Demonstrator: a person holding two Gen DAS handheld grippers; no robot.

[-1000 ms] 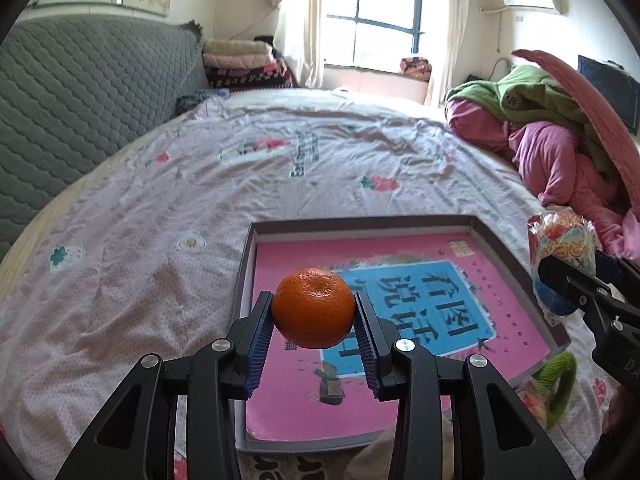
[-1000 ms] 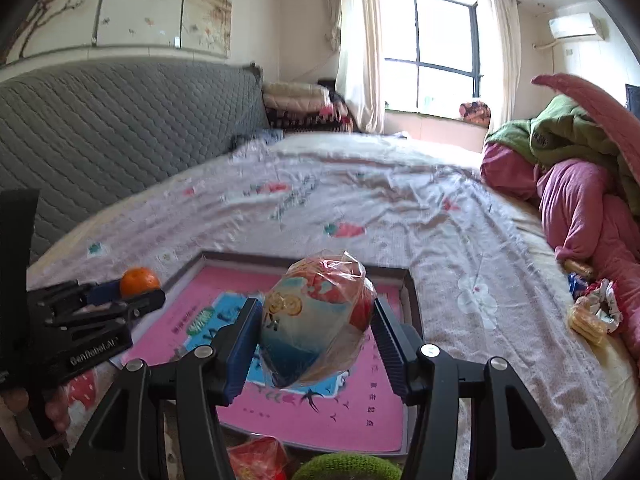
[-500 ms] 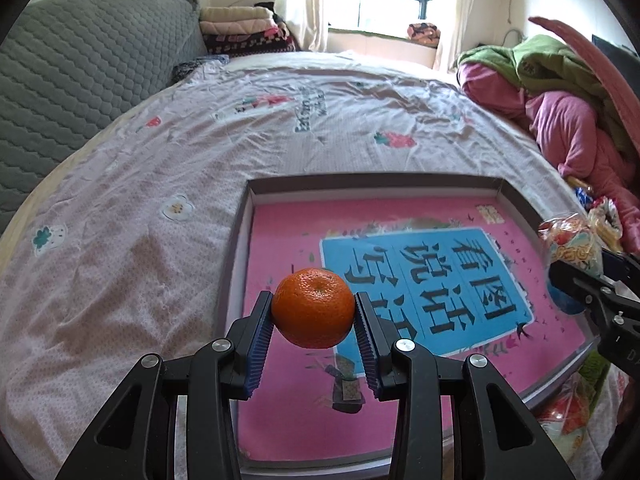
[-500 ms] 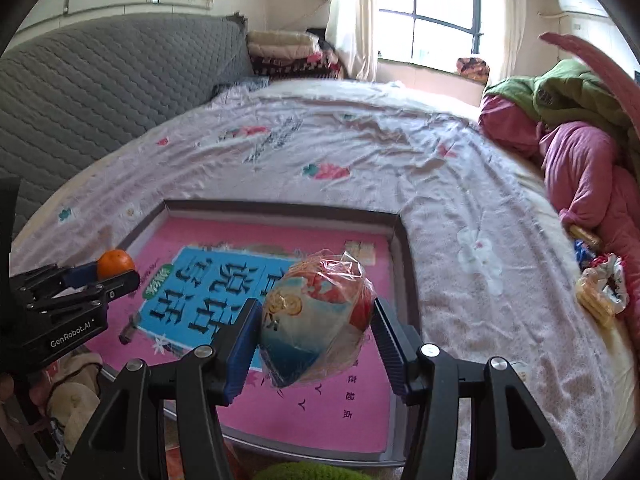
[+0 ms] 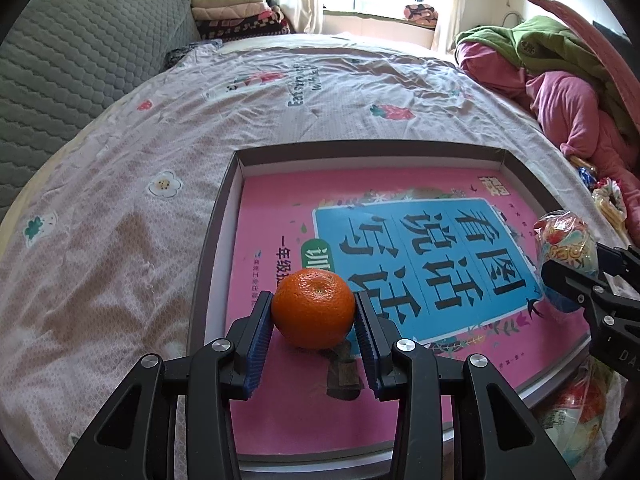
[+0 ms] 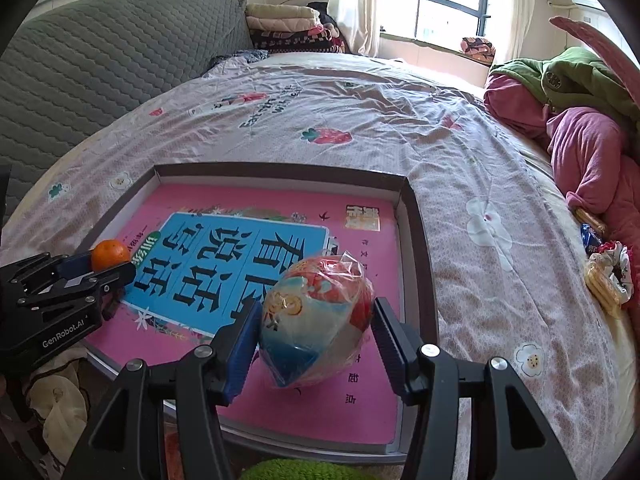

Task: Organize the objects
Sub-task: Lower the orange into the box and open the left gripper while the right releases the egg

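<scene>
My left gripper is shut on an orange mandarin and holds it over the near left part of a shallow grey box lined with a pink and blue printed sheet. My right gripper is shut on a clear-wrapped colourful snack bag over the box's near right part. Each gripper shows in the other's view: the right one with the bag at the right edge, the left one with the mandarin at the left edge.
The box lies on a bed with a pale pink patterned sheet. A grey quilted headboard is at the left. Pink and green bedding is piled at the right, with small snack packets beside it. More items lie at the bed's near edge.
Both grippers have moved forward and down over the box, each still holding its object. The box now fills more of both views.
</scene>
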